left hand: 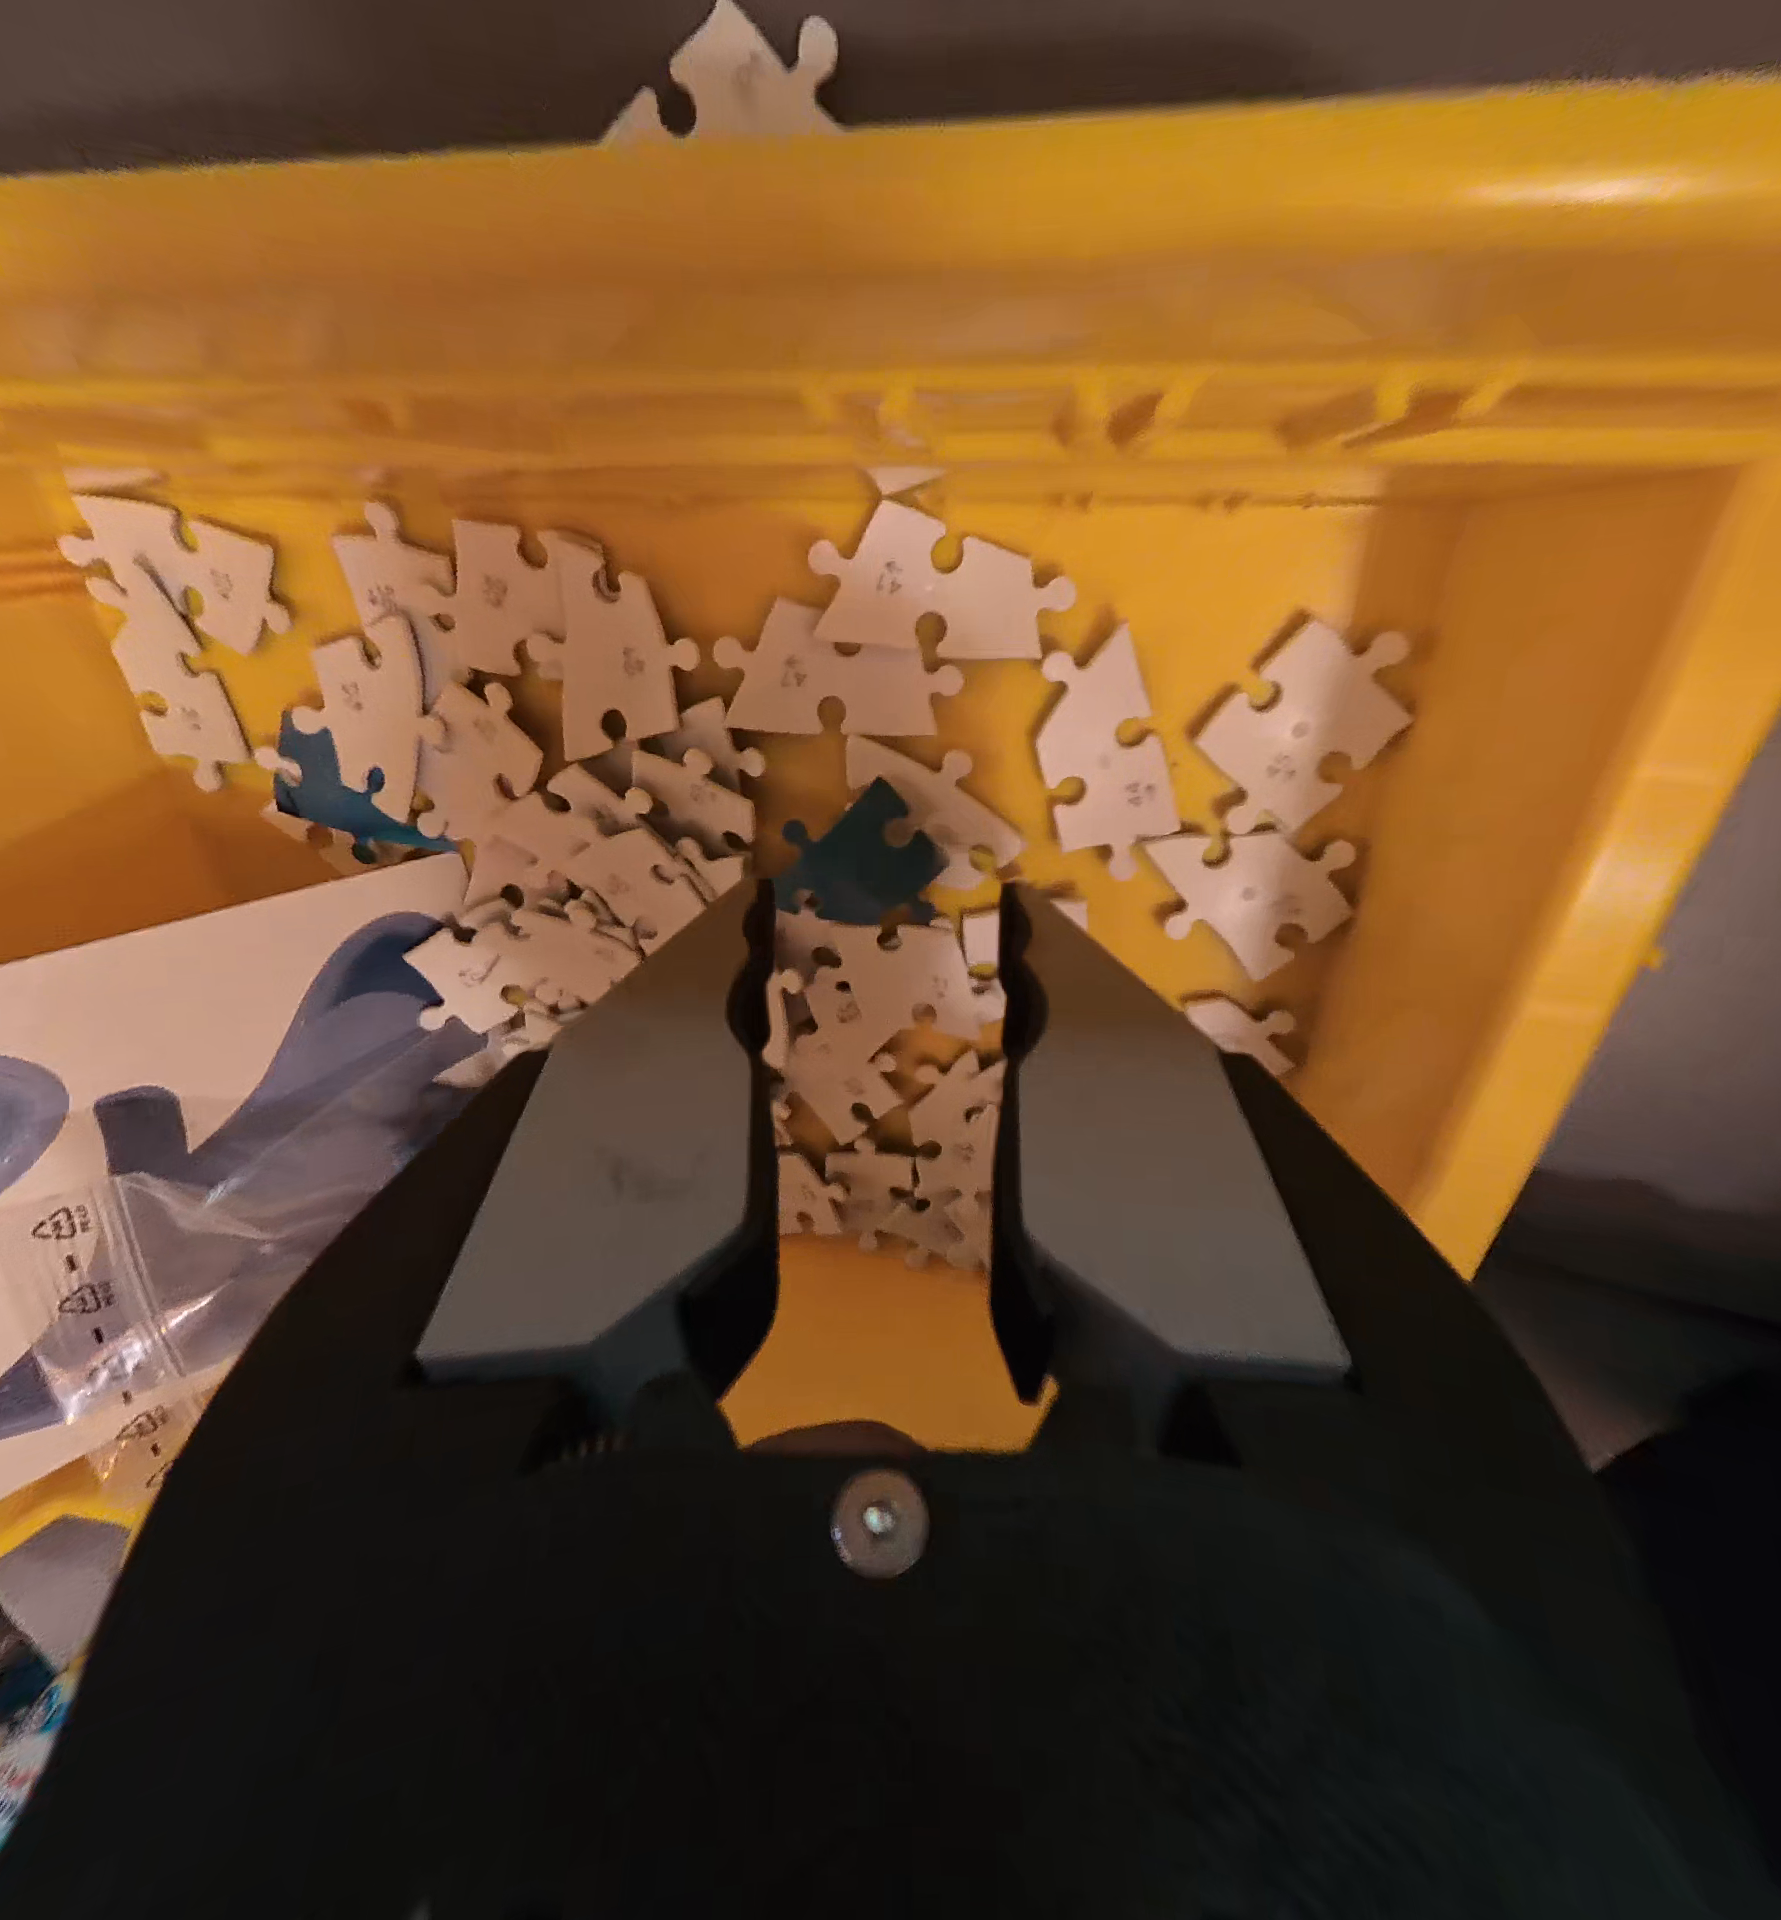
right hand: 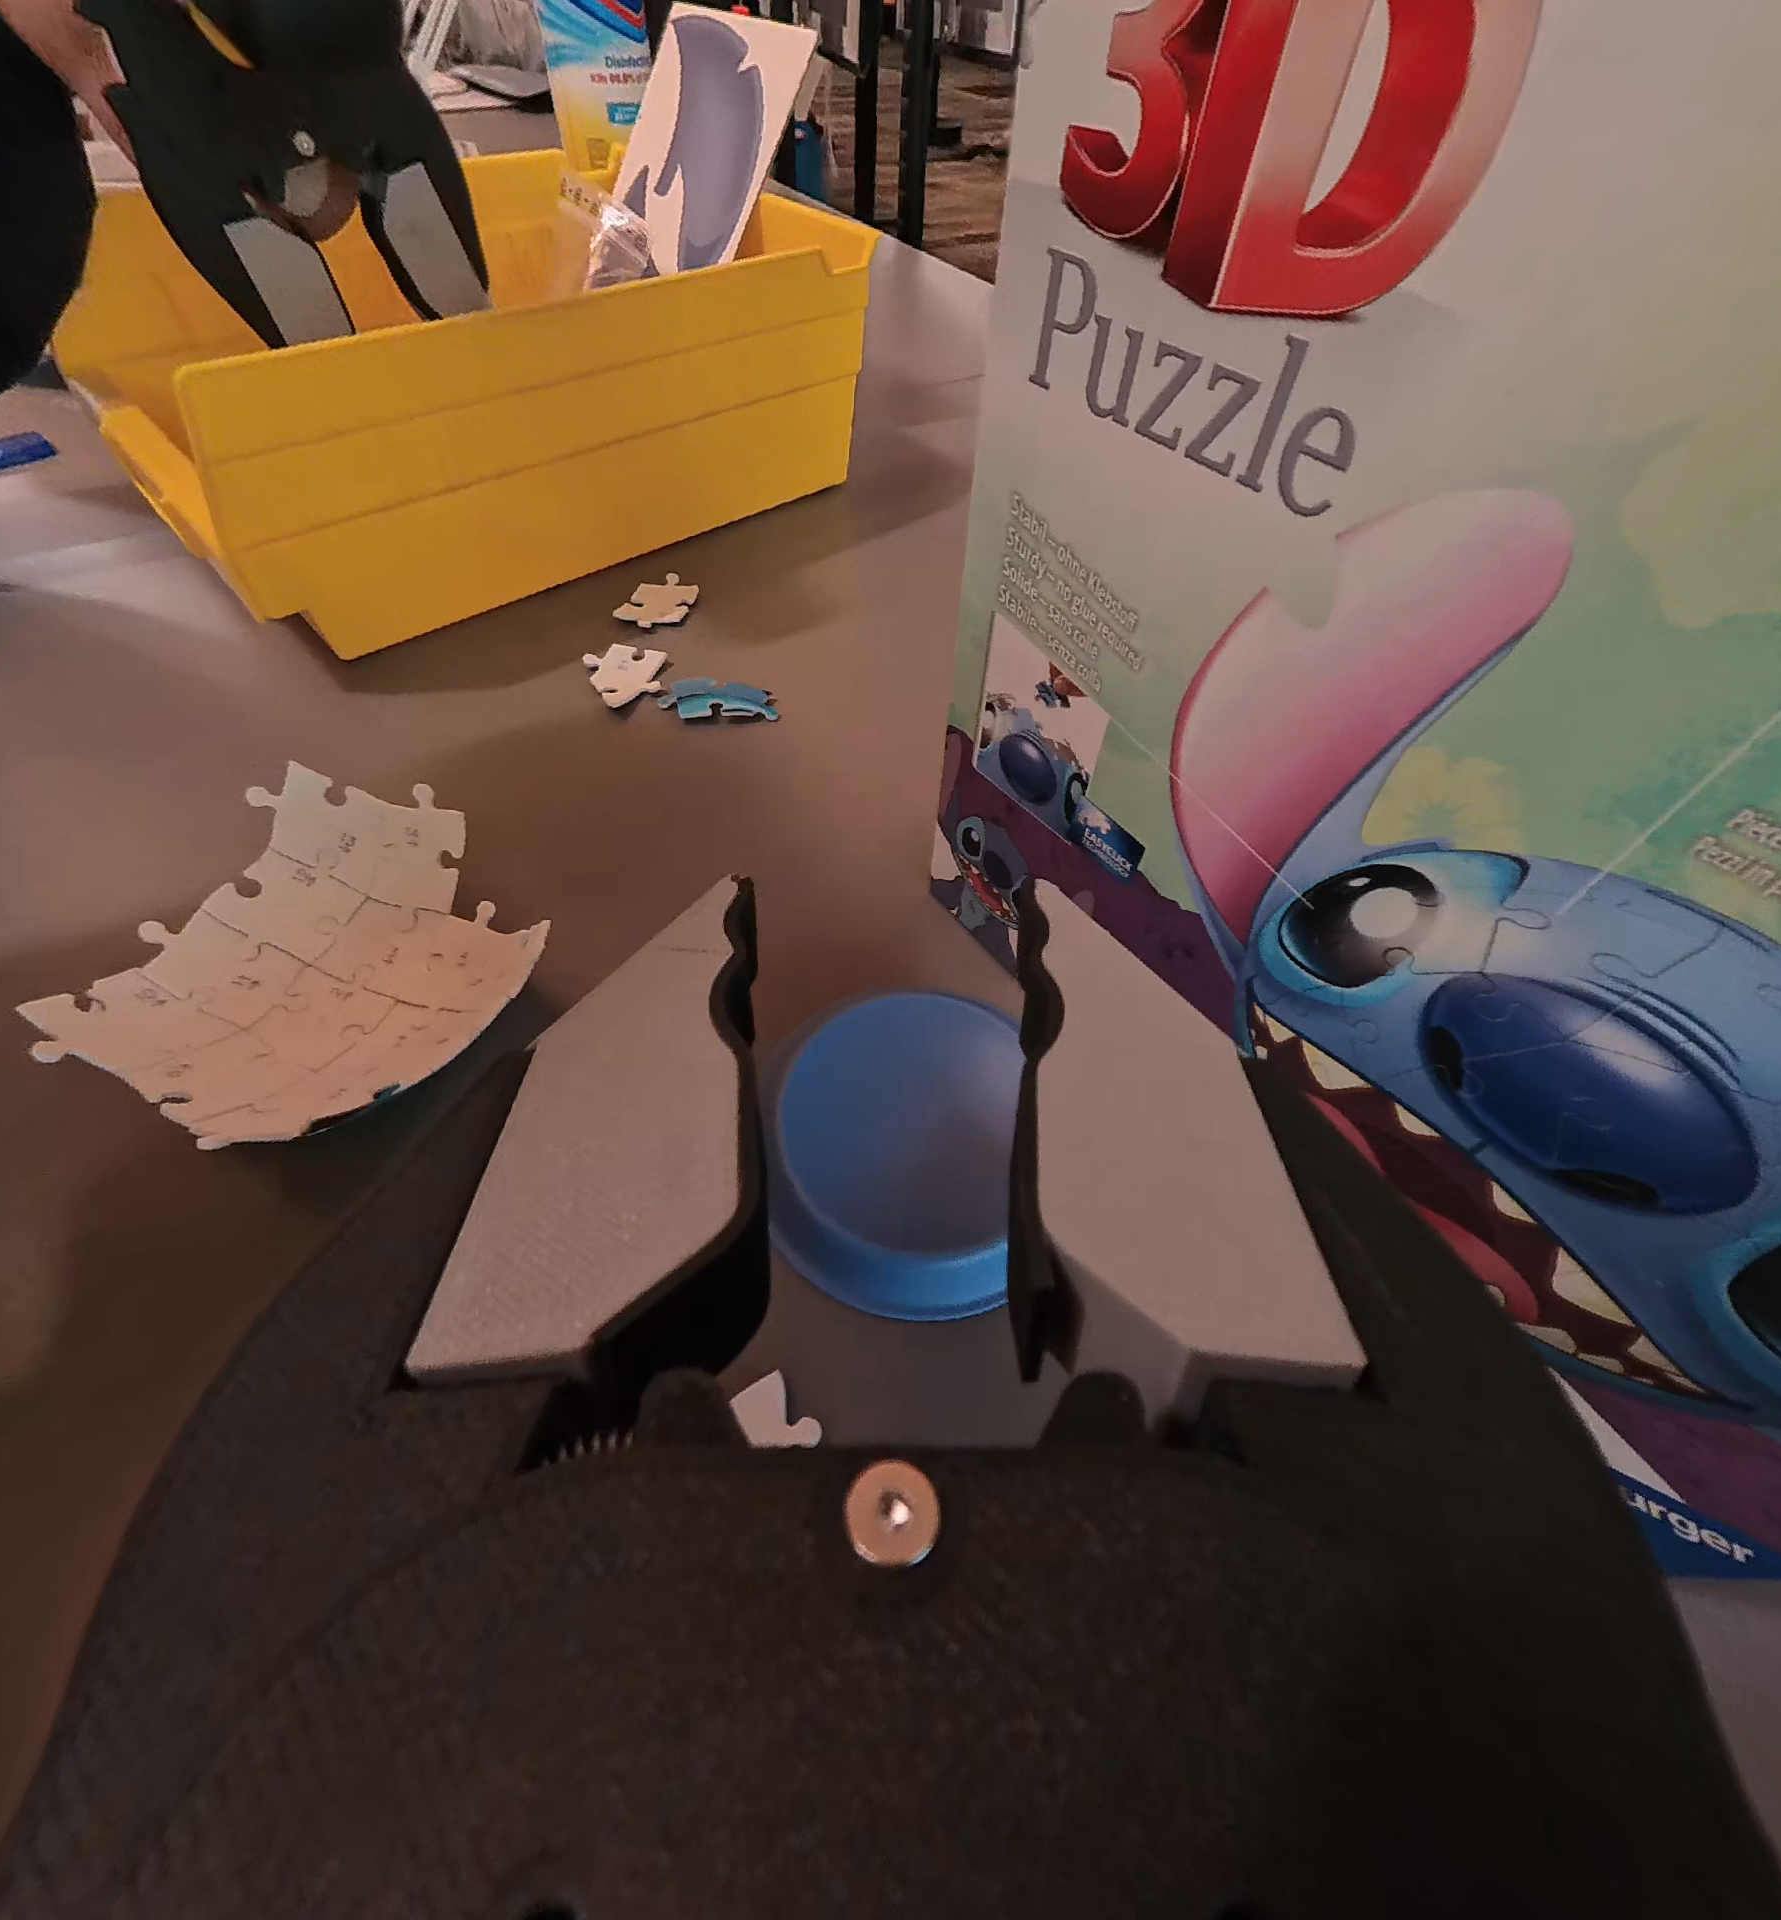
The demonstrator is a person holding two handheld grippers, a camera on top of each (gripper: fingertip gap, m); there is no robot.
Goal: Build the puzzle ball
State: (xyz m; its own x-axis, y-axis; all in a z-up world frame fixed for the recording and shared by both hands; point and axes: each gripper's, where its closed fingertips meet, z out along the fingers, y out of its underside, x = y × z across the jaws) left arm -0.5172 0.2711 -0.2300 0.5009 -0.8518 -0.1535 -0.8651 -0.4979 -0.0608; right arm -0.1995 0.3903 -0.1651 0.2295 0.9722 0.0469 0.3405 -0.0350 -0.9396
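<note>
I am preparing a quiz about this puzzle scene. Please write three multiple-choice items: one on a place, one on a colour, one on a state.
1. Where is the left claw?
A in the yellow bin
B over the blue dish
C on the puzzle box

2. What colour is the round dish?
A red
B blue
C white

3. How is the right claw?
A shut on a piece
B shut, empty
C open, empty

Key: 1 A, its fingers dip among the loose pieces; 2 B, blue between the fingers; 3 C, a gap, nothing held.

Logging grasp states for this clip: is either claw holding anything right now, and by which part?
Nothing is held. The left claw is open above the loose puzzle pieces in the yellow bin; the right claw is open above the blue stand.
</note>
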